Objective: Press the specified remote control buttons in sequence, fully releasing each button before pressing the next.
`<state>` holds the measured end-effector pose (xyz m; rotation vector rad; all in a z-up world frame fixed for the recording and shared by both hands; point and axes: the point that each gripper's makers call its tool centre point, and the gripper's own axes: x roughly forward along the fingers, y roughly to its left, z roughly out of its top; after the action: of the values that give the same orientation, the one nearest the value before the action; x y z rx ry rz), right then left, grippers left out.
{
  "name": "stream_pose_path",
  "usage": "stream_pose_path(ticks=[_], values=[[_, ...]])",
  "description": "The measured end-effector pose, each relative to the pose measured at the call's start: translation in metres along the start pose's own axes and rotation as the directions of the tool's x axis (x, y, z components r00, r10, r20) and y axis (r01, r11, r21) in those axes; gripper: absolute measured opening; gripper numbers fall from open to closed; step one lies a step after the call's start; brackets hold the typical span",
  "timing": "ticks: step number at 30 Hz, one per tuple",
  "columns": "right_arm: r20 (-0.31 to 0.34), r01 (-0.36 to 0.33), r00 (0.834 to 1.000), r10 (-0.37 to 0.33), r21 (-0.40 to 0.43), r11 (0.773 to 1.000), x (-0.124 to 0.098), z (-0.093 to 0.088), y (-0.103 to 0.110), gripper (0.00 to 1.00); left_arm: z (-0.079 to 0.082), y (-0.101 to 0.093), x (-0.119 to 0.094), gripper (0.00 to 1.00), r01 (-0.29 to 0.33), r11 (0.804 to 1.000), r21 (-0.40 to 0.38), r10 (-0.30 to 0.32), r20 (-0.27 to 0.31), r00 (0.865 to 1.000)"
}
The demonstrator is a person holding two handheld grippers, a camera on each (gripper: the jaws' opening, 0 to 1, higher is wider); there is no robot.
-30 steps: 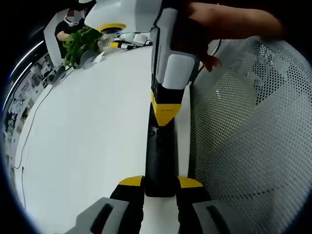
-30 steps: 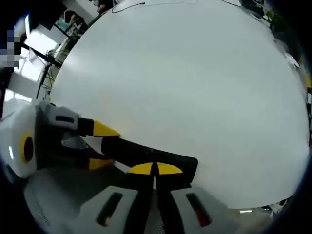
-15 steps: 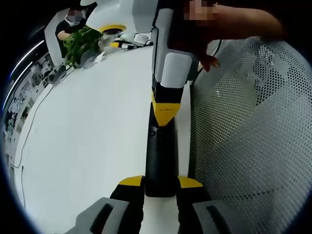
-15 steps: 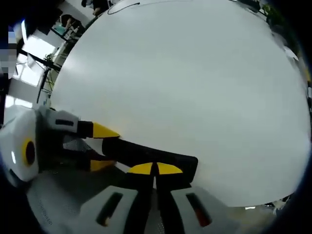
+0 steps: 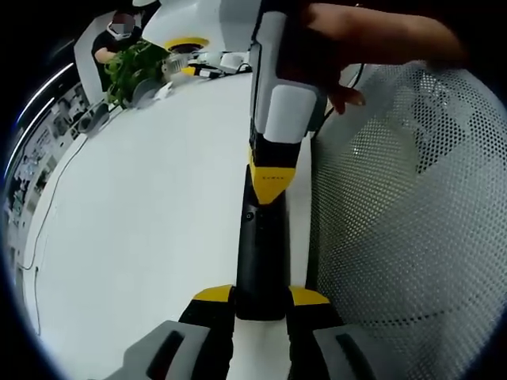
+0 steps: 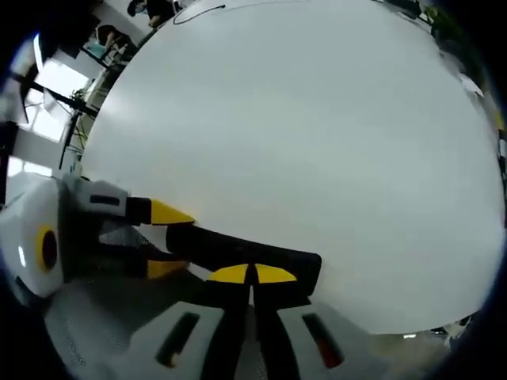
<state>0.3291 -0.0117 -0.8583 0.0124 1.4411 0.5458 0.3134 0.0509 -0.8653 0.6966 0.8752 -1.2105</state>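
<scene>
A long black remote (image 5: pixel 260 249) lies lengthwise over the white table (image 5: pixel 142 206). My left gripper (image 5: pixel 261 295) is shut on its near end, one yellow tip on each side. My right gripper (image 5: pixel 271 176) comes down from above, held by a hand (image 5: pixel 372 36), and its joined yellow tips rest on the remote's upper face near its far end. In the right gripper view, my right gripper (image 6: pixel 253 274) is shut with nothing between its tips, which touch the remote (image 6: pixel 238 249). There the left gripper (image 6: pixel 168 239) grips the remote from the left.
A white perforated mesh chair back (image 5: pixel 404 222) stands close along the right of the remote. A green plant (image 5: pixel 131 67) and small items sit at the table's far end. A cable (image 5: pixel 47 206) runs along the left edge. The broad white tabletop (image 6: pixel 301 119) stretches ahead.
</scene>
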Motion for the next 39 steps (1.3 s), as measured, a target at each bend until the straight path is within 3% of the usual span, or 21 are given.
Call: stream_pose_path(ticks=[11,22,39], values=[[-0.085,0.017,0.996,-0.013,0.05,0.999,-0.002,-0.013,-0.003,0.0,0.0,0.0,0.0,0.25,0.0,1.0,0.003,0.0,0.0,1.0],[-0.129,0.035,0.991,-0.021,0.112,0.993,-0.003,-0.02,-0.01,0.0,0.001,0.0,0.0,0.25,0.0,1.0,0.005,0.0,0.0,1.0],[-0.124,0.032,0.992,-0.021,0.091,0.995,-0.002,-0.017,-0.006,0.0,0.001,0.0,0.001,0.25,0.001,1.0,0.009,-0.001,0.002,1.0]])
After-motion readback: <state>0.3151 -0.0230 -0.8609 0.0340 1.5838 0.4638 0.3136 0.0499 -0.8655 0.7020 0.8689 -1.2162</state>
